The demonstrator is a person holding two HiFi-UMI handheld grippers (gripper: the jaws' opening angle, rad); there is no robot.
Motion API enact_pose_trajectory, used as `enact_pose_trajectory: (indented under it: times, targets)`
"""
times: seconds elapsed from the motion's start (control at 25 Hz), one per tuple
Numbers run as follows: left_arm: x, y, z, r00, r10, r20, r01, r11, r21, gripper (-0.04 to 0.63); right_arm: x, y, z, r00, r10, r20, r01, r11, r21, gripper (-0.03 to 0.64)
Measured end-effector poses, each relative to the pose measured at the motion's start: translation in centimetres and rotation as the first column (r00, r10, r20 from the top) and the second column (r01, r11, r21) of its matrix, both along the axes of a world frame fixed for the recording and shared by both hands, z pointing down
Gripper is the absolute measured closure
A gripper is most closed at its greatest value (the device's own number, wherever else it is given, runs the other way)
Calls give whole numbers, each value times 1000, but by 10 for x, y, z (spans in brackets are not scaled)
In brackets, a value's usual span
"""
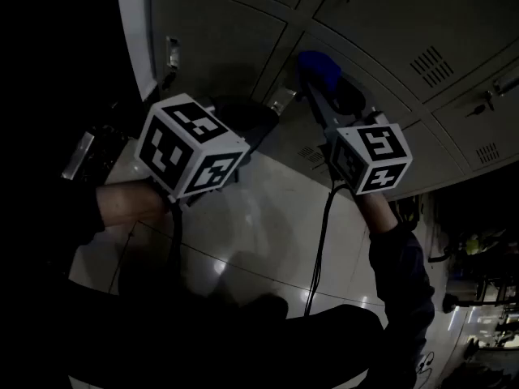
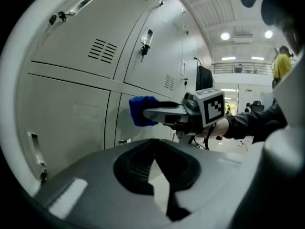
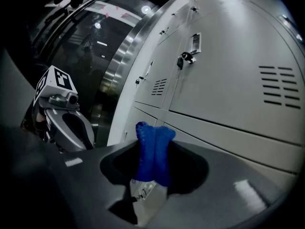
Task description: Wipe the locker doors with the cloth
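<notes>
right tool point(image 1: 318, 83) clenched on the blue cloth point(image 3: 152, 151), with the cloth bunched between its jaws and held close against the locker doors point(image 1: 243, 39); contact with the doors is not clear. left tool point(image 2: 153, 162) also faces the locker doors, jaws apparently drawn together with nothing between them.

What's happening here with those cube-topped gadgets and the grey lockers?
A person is holding a hand-held gripper in each hand in front of a bank of grey locker doors. The right gripper is clamped on a folded blue cloth and holds it up close to one of the lower doors; actual contact can't be confirmed. The left gripper hangs beside it, jaws together on nothing.
</notes>
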State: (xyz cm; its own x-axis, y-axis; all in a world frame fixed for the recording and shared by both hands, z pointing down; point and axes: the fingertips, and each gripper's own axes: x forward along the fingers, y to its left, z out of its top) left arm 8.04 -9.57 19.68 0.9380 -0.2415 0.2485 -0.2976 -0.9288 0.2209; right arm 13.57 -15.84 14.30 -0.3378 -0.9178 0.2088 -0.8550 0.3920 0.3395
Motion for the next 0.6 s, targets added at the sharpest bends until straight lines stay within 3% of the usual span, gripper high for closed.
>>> enact_pose_trajectory:
  times: [0.16,0.32,0.44,0.6]
  targets:
    - [-18,-31,3,999,40,-21,-39,997,68,595,-22,-16,1,994,35,-101,-34,999,11,459]
    - [-11,-42,14,991,101,-86,-98,994,39,595,-23,-21,-4,978,70,-198,-67,998,21,459]
    - [-7,-47,25,985,126,-121,-128,992,-12,595,-21,-35,-18,978,104,-183,-93,993,68,459]
    - [-4,-28,26,974,186,-128,-192,981,-34,595,-32,-46,-14,983,127,-134,-121,991,54,459]
